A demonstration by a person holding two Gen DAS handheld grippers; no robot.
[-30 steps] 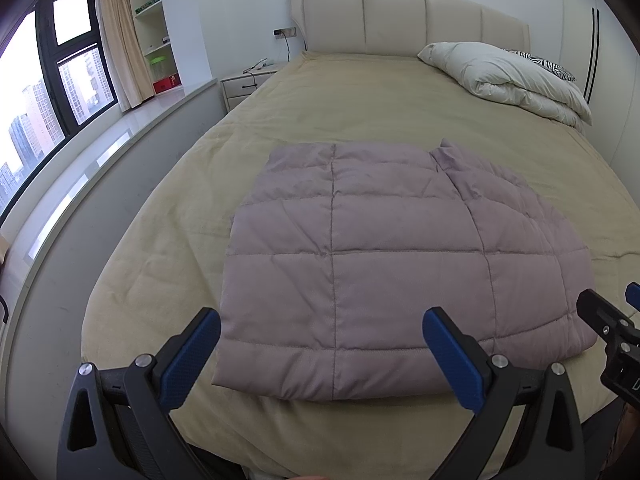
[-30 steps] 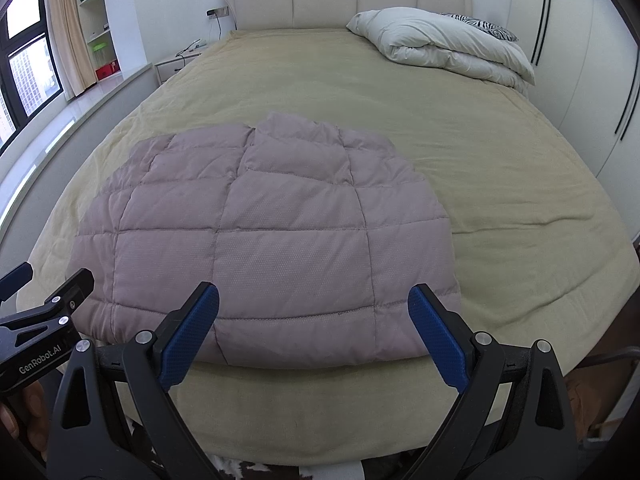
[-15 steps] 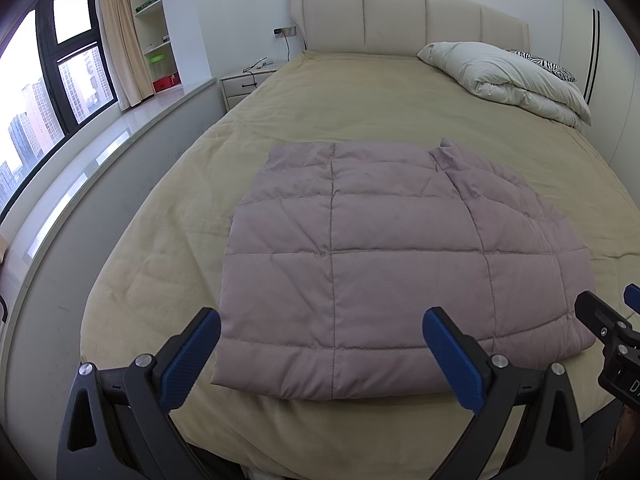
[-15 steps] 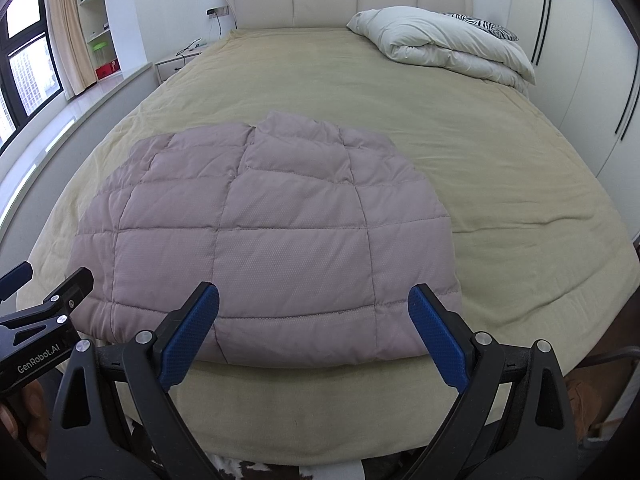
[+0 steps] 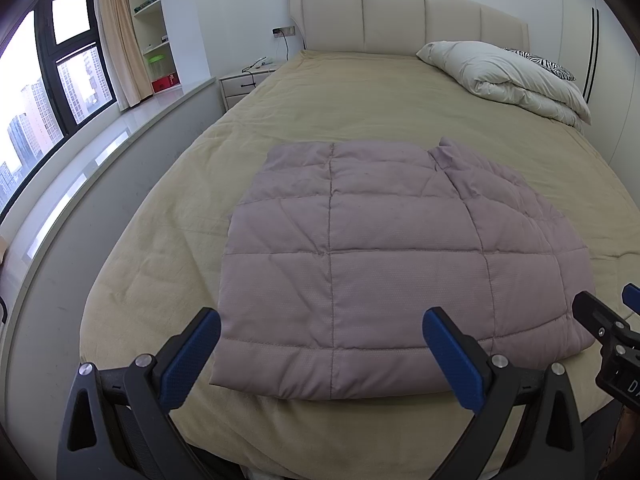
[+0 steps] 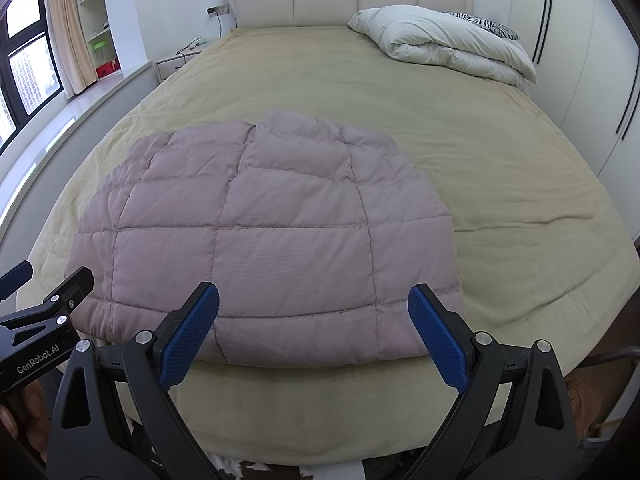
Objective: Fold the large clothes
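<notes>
Tan bed (image 5: pixel 360 96), folded quilted jacket (image 5: pixel 384 264), window (image 5: pixel 44 92) left

Seen through my two cameras: a dusty mauve-pink quilted garment (image 5: pixel 384 264), stitched in a grid of rectangular panels, lies on a bed (image 5: pixel 320 120) covered in pale khaki-yellow. The padded headboard (image 5: pixel 400 20) is cream, the folded duvet (image 5: pixel 504 76) off-white, and behind it a pillow (image 5: pixel 540 63) shows black-and-white zebra stripes. My left tool (image 5: pixel 320 356) and right tool (image 6: pixel 314 336) are black with bright blue textured pads (image 6: pixel 188 336) and silver screws. The curtain (image 5: pixel 116 32) is beige, the window frame (image 5: pixel 44 52) black, and a red box (image 5: pixel 163 82) sits on the white shelves.
</notes>
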